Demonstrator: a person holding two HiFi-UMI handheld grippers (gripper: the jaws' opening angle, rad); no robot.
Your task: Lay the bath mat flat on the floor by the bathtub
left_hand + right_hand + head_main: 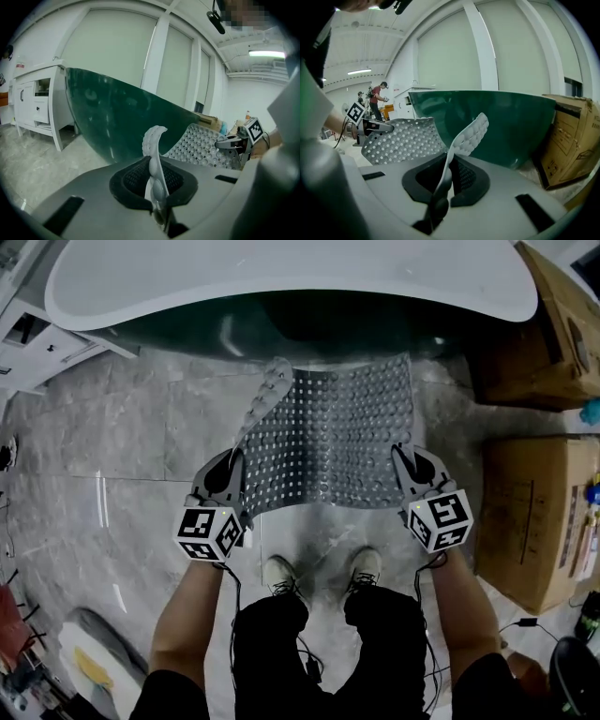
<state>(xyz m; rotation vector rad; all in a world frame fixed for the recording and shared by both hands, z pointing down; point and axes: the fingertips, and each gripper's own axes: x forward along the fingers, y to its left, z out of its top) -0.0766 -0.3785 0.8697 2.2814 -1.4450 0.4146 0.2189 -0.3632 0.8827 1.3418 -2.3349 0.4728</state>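
- Grip first: your left gripper [232,470] is clamped on the near left corner of the bath mat [342,432], and your right gripper [405,460] is clamped on the near right corner. Each gripper's own view shows the mat's edge pinched between closed jaws.
- You hold the two corners well apart, which keeps the near edge taut and lets the sheet spread out rather than bunch up.
- The mat hangs in front of you over the grey tiled floor [122,446], with its far edge reaching toward the dark green side of the bathtub [281,282]. Whether that far edge touches the tiles can't be told from these views.
- The far left corner curls upward and folds over, so the mat is not yet flat. In my judgement it needs pulling out or lowering evenly before you let go.
- Your shoes [281,573] stand just behind the near edge, so there is little room to draw the mat back toward you.
- A cardboard box [534,521] sits close on your right and a second box [544,343] stands beside the tub's end. Both limit any shift to the right.
- A white cabinet [37,343] stands to the left of the tub, well apart from the mat. The tiles on that side look open.
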